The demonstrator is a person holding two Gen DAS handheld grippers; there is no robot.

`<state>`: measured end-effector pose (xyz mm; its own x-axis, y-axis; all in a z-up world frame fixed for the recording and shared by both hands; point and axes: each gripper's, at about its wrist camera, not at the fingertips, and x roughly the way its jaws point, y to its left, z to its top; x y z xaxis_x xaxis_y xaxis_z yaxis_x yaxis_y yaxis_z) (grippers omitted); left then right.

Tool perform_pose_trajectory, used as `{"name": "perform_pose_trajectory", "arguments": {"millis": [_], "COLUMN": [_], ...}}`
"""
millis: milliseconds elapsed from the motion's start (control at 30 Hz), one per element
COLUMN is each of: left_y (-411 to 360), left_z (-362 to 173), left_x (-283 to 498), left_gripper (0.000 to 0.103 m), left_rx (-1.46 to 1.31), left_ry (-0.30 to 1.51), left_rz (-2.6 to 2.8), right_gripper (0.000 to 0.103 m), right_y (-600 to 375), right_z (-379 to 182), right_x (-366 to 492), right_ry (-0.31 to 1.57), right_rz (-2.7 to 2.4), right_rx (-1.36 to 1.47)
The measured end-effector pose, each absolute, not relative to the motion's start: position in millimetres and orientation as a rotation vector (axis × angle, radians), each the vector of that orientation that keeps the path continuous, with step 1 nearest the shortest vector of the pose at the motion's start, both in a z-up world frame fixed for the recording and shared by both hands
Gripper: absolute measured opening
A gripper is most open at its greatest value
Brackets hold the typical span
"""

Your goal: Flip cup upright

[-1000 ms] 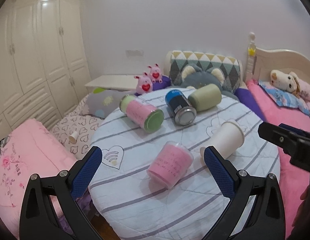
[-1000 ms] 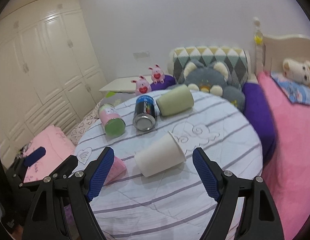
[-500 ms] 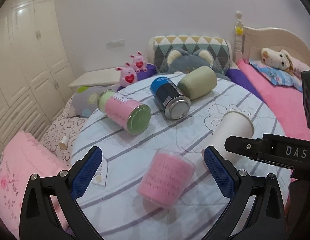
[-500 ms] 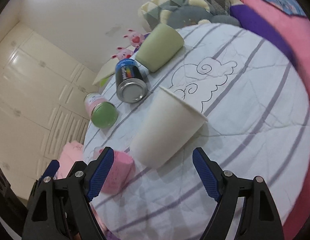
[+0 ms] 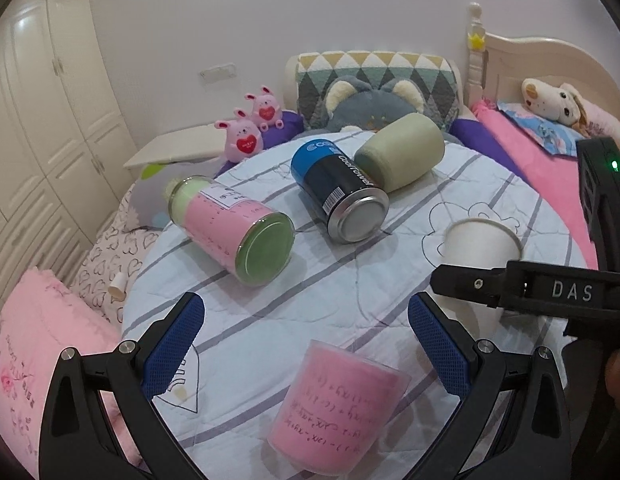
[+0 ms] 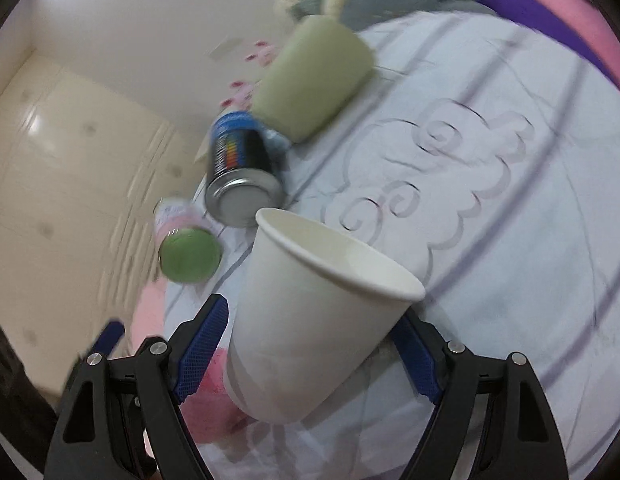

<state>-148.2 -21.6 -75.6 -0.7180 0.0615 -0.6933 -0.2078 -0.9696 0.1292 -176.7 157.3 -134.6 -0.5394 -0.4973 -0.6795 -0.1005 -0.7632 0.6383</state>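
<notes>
A white paper cup lies on its side on the round striped table, its open mouth facing away. My right gripper is open, with its blue fingers on either side of the cup's body; contact is unclear. In the left wrist view the same cup sits at the right, partly behind the right gripper's black finger. A pink plastic cup stands mouth down between the open fingers of my left gripper, a little below the fingertips.
A pink jar with a green lid, a blue-black can and a pale green cup lie on their sides at the table's far half. Cushions and plush toys lie behind. A pink bed is at the right.
My right gripper has tilted and moved forward until its fingers flank the white cup. My left gripper has moved closer to the pink cup, which now sits lower between its fingers.
</notes>
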Motion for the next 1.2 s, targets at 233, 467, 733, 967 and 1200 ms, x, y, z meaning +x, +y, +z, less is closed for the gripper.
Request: {"name": "perform_pose_trajectory", "arguments": {"millis": [233,467,733,967,1200], "left_y": [-17,-8,8,11,31], "left_z": [-79,-69,-65,-67,-54], "left_x": [-148,-133,-113,-106,-109], "left_gripper": [0.103,0.103,0.103,0.103,0.103], "left_rx": [-1.141,-1.126,-1.155,-1.206,-1.175], "left_ry": [0.280,0.290,0.299,0.303,0.173], "left_rz": [2.730,2.709,2.645,2.692,2.708], "right_gripper": [0.079,0.079,0.079,0.079,0.081], "right_y": [151,153,143,149,208], "right_z": [-119,-91,-109,-126,-82], "right_x": [-190,-196,-195,-185,-150], "right_ry": [-0.618,-0.385,-0.066,-0.175,-0.182], "right_rz": [-2.344,-2.295,-2.077,-2.098,-2.410], "right_rx": [1.389,1.426,1.707,1.634,1.470]}}
